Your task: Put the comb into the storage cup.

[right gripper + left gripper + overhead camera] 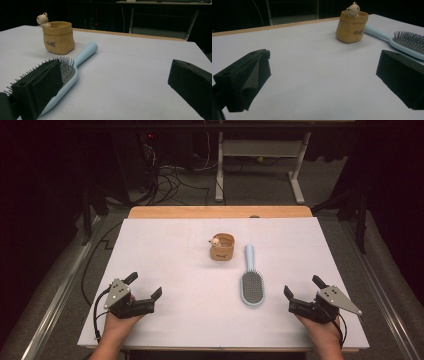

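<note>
A light blue hairbrush [251,282] lies bristles up on the white table [175,250], handle pointing away from me. Just beyond its handle stands a small tan sack-shaped pot [222,247] with a little bear figure on its rim. My left gripper [145,286] rests near the front left of the table, open and empty. My right gripper [303,287] rests near the front right, open and empty, a short way right of the brush head. In the left gripper view the pot [352,26] and hairbrush [402,42] lie ahead to the right. In the right gripper view the hairbrush [75,67] lies beside the left jaw, with the pot [58,37] behind it.
The table's wooden far edge [220,212] shows beyond the white sheet. Behind it, on the floor, are cables [170,180] and a white desk frame [260,165]. Dark surroundings flank both sides.
</note>
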`<state>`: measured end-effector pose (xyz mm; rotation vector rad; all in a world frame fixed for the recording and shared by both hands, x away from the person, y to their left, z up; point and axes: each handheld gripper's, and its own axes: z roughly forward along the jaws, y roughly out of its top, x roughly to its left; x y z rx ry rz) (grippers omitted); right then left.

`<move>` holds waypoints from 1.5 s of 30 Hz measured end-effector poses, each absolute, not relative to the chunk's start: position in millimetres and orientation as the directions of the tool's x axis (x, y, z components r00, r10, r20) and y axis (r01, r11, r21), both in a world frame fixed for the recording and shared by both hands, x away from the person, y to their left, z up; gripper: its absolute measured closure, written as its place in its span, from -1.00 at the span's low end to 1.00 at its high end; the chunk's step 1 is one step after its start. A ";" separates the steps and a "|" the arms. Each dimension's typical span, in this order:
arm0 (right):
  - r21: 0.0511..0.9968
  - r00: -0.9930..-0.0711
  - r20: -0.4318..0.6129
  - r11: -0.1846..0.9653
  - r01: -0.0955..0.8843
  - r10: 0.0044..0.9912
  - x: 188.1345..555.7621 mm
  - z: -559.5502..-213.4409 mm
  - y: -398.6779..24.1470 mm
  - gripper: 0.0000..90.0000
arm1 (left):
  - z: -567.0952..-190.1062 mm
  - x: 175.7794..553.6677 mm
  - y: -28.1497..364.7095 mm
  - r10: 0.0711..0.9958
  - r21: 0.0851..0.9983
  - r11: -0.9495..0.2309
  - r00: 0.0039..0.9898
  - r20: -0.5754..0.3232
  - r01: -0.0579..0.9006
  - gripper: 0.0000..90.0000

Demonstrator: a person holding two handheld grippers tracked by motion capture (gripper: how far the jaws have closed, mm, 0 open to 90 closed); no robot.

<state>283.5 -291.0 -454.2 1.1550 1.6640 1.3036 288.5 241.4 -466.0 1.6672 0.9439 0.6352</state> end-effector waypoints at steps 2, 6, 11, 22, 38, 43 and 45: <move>0.973 -0.342 -0.007 0.085 0.214 0.940 283.5 -453.9 -291.6 -0.99 | -466.0 288.5 241.3 0.837 0.955 -0.119 0.545 -0.050 0.270 -0.99; 0.973 -0.338 -0.008 0.085 0.213 0.941 282.7 -453.2 -292.5 -0.99 | -465.9 288.8 240.9 0.832 0.955 -0.123 0.552 -0.049 0.270 -0.99; 0.974 -0.332 -0.008 0.082 0.210 0.943 281.4 -452.8 -294.6 -0.99 | -466.2 289.9 240.6 0.830 0.956 -0.117 0.554 -0.055 0.270 -0.99; 0.973 -0.333 -0.009 0.085 0.214 0.943 281.5 -452.7 -294.6 -0.97 | -467.2 290.6 239.9 0.826 0.954 -0.122 0.560 -0.055 0.274 -0.99; 0.968 -0.331 -0.004 0.087 0.236 0.944 280.3 -451.8 -294.8 -0.57 | -467.5 290.2 240.0 0.819 0.957 -0.113 0.570 -0.063 0.268 -0.99; 0.967 -0.339 0.018 0.070 0.245 0.941 279.8 -451.7 -295.1 -0.25 | -467.1 290.2 240.0 0.817 0.957 -0.112 0.572 -0.064 0.267 -0.99; 0.965 -0.349 0.029 0.065 0.254 0.937 279.9 -451.6 -295.3 -0.09 | -467.0 290.1 240.3 0.818 0.958 -0.112 0.572 -0.063 0.266 -0.99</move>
